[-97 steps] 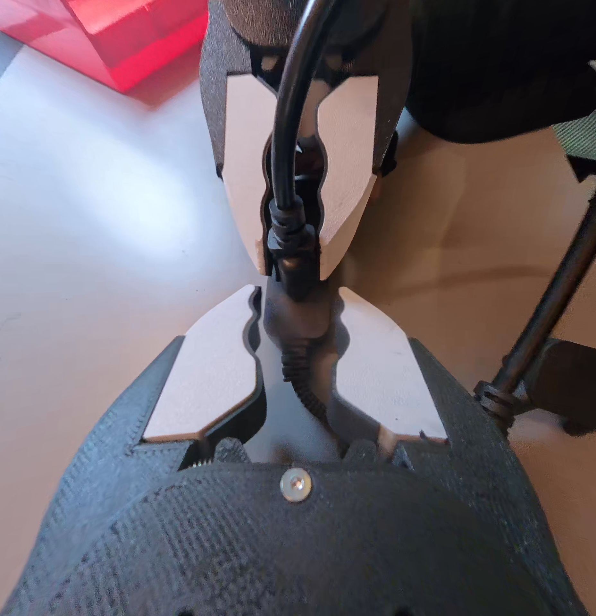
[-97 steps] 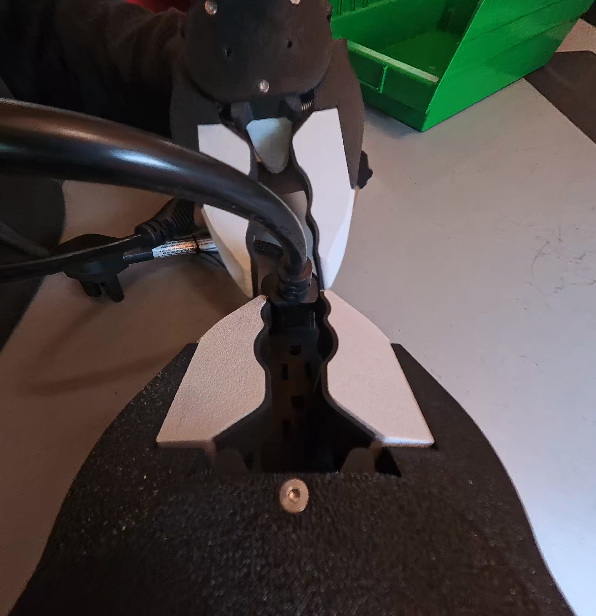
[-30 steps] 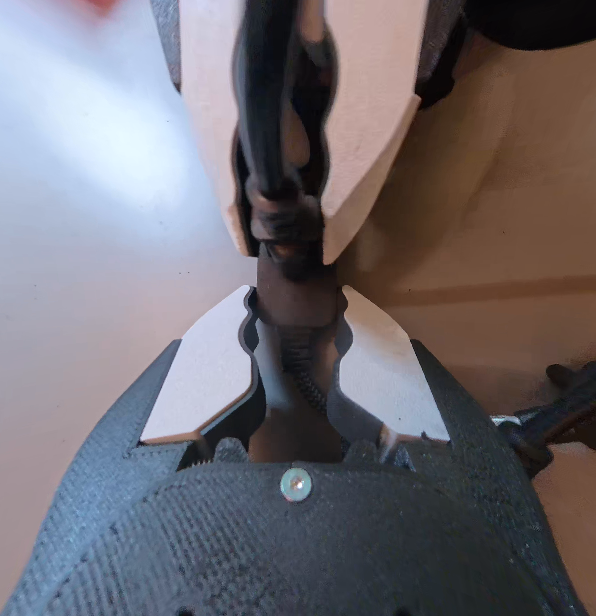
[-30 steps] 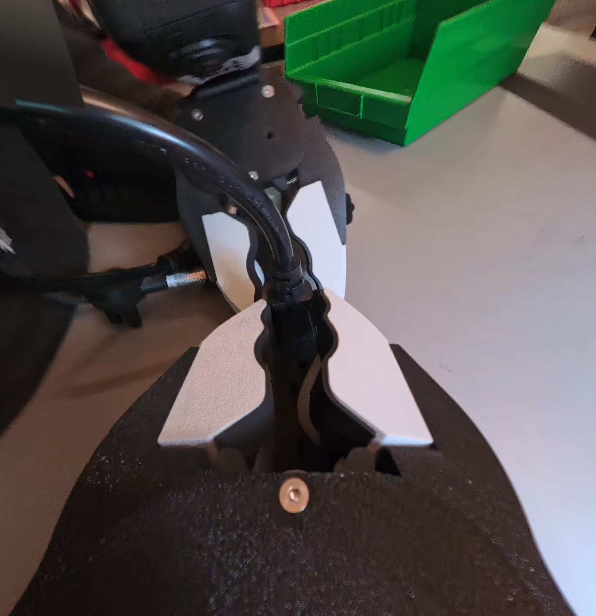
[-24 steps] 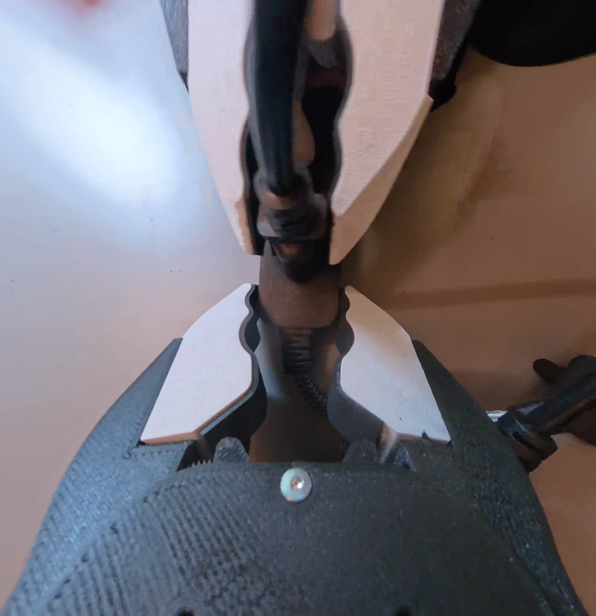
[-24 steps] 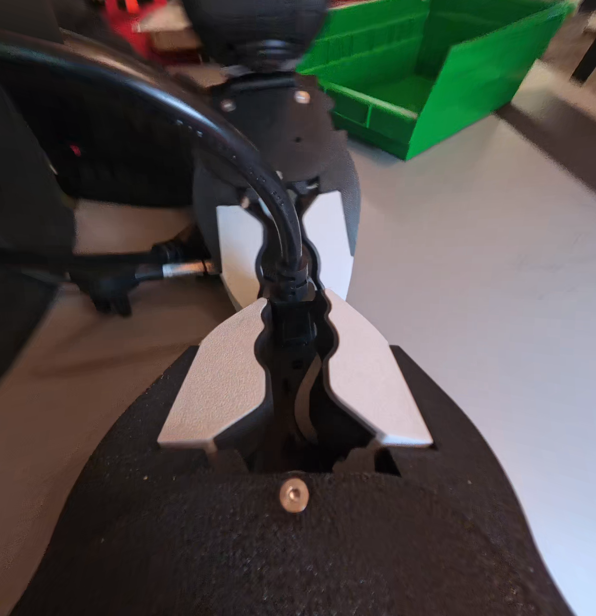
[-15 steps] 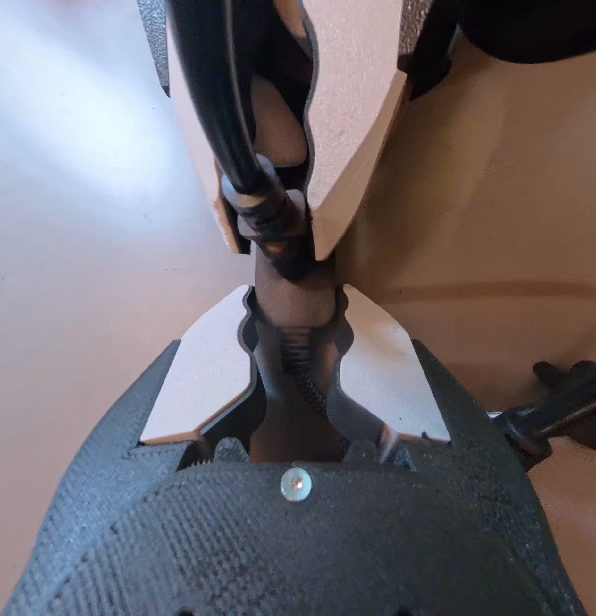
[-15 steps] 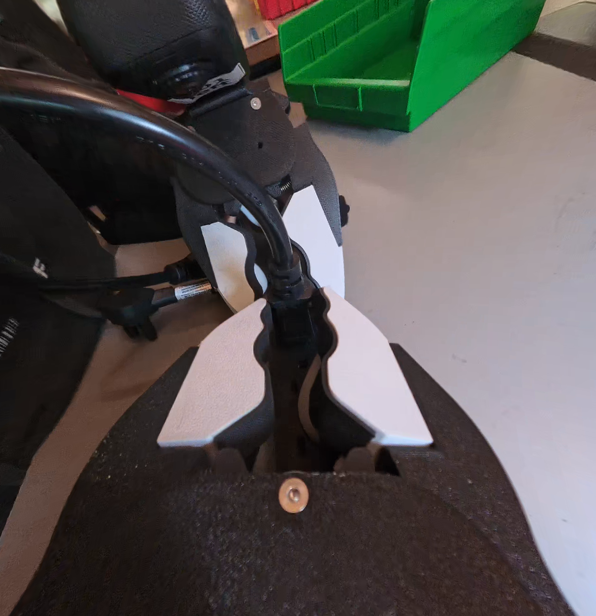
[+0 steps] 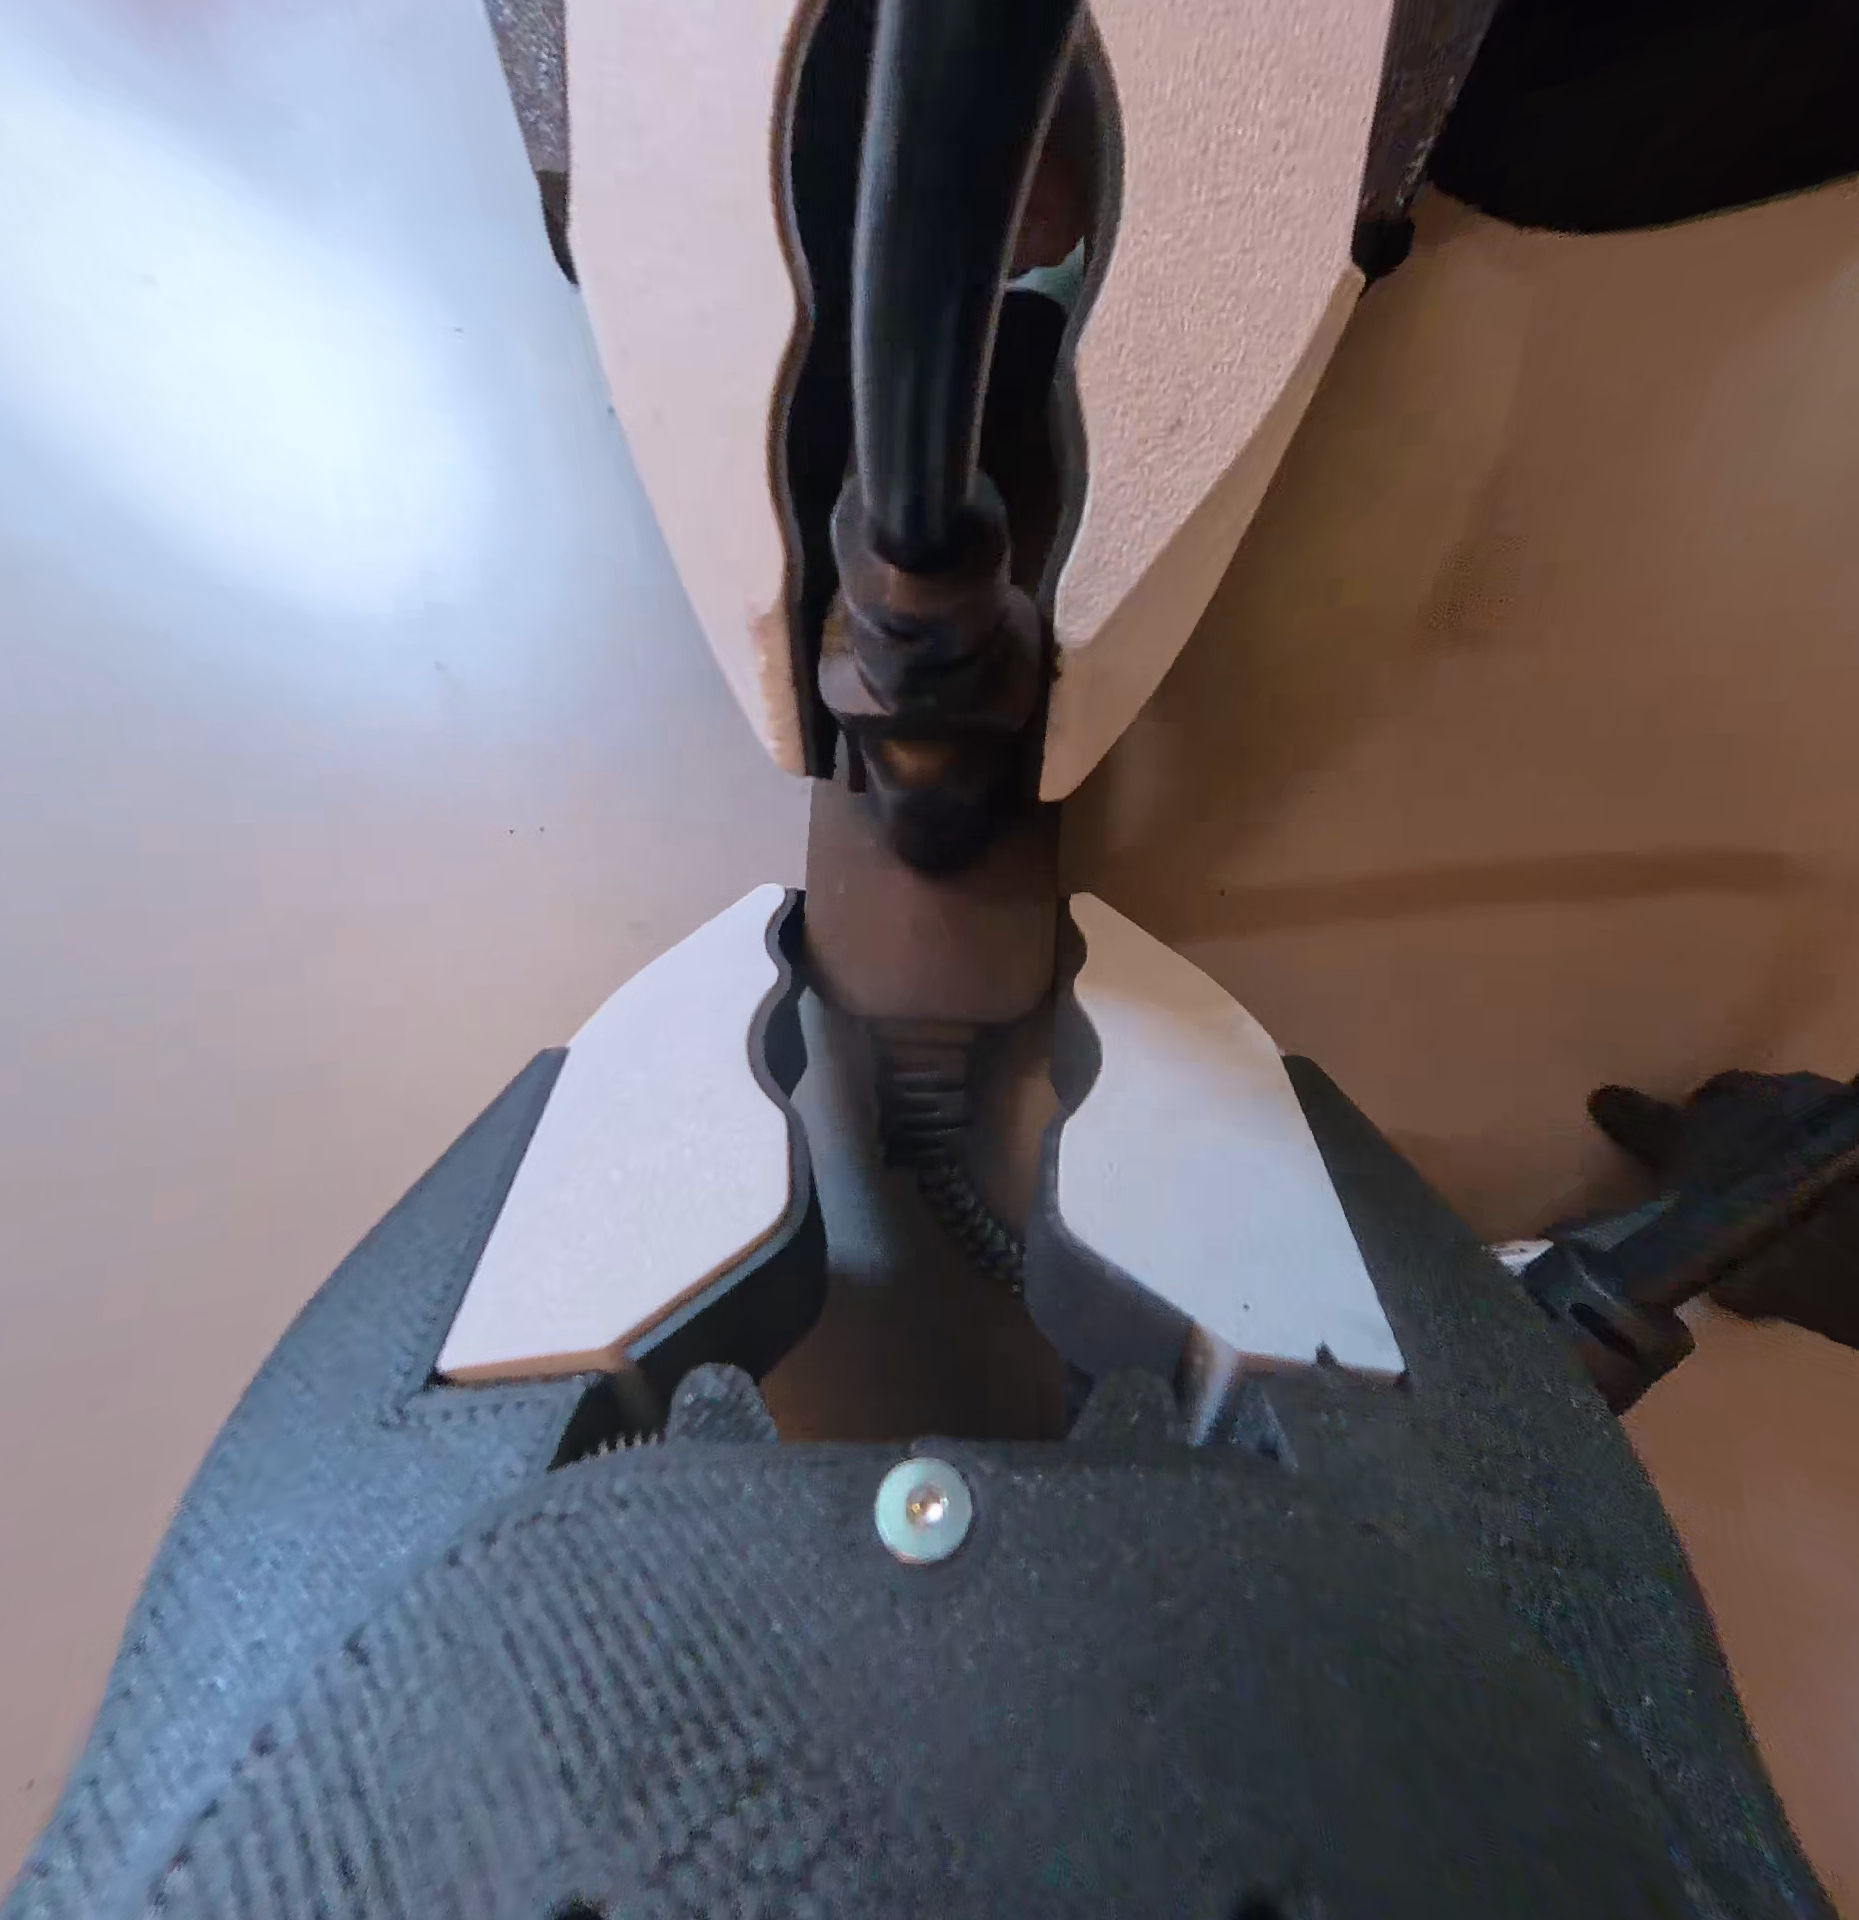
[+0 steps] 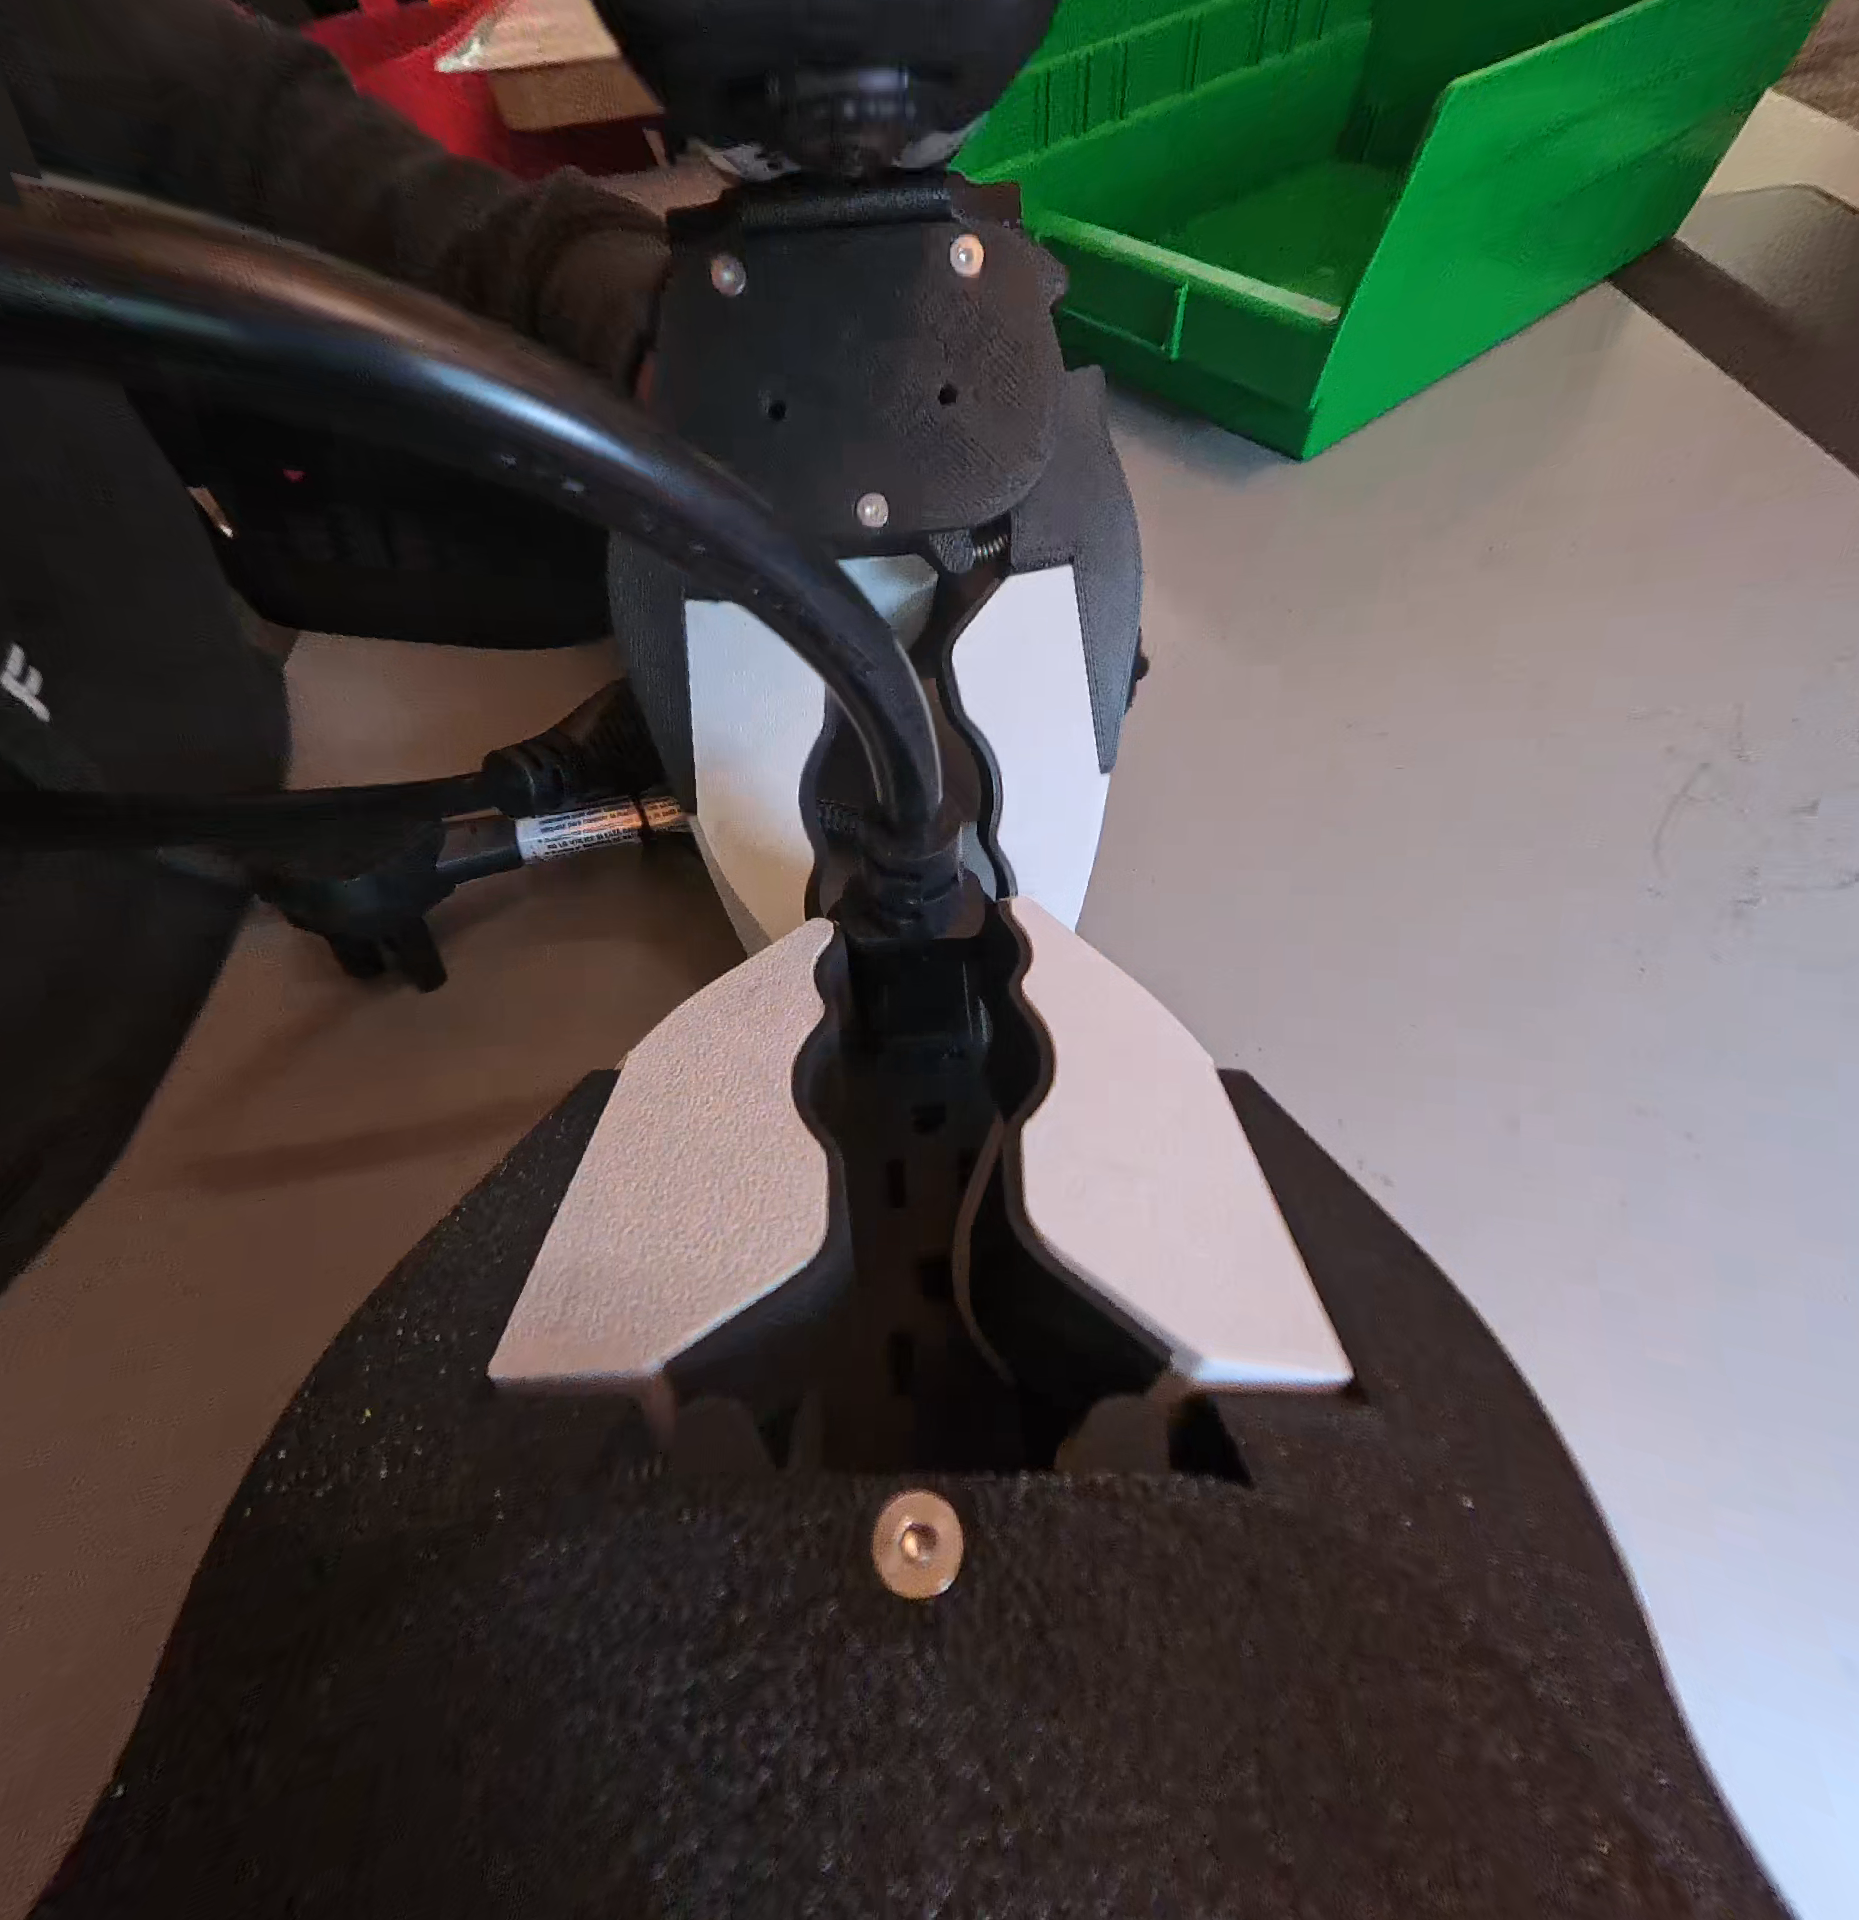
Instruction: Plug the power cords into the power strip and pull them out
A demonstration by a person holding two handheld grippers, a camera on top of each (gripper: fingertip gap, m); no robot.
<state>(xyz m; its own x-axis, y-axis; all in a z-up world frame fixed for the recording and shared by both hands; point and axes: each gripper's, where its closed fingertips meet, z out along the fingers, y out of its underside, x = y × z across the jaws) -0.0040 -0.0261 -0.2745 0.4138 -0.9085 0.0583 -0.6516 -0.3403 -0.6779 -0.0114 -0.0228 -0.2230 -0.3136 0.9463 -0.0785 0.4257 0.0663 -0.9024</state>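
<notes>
My left gripper (image 9: 930, 914) is shut on the end of the black power strip (image 9: 930, 956); the strip's ribbed cord (image 9: 940, 1132) runs back between its fingers. My right gripper (image 9: 920, 774) faces it tip to tip, shut on the black plug (image 9: 925, 707) of a power cord (image 9: 920, 260). In the right wrist view the right gripper (image 10: 920, 935) clamps the plug (image 10: 914, 997), which sits on the power strip (image 10: 904, 1195) with outlet slots showing behind it. The cord (image 10: 489, 416) arcs up and left. The left gripper (image 10: 904, 883) stands just beyond.
A second black plug (image 10: 385, 904) with its labelled cord lies on the pale table (image 10: 1476, 935) at the left; it also shows in the left wrist view (image 9: 1735, 1174). A green bin (image 10: 1424, 208) stands at the back right. A person's dark sleeve (image 10: 281, 156) fills the upper left.
Both grippers keep their holds. The right gripper with the plug has swung from a tilt back into line with the left one and sits closer to it.
</notes>
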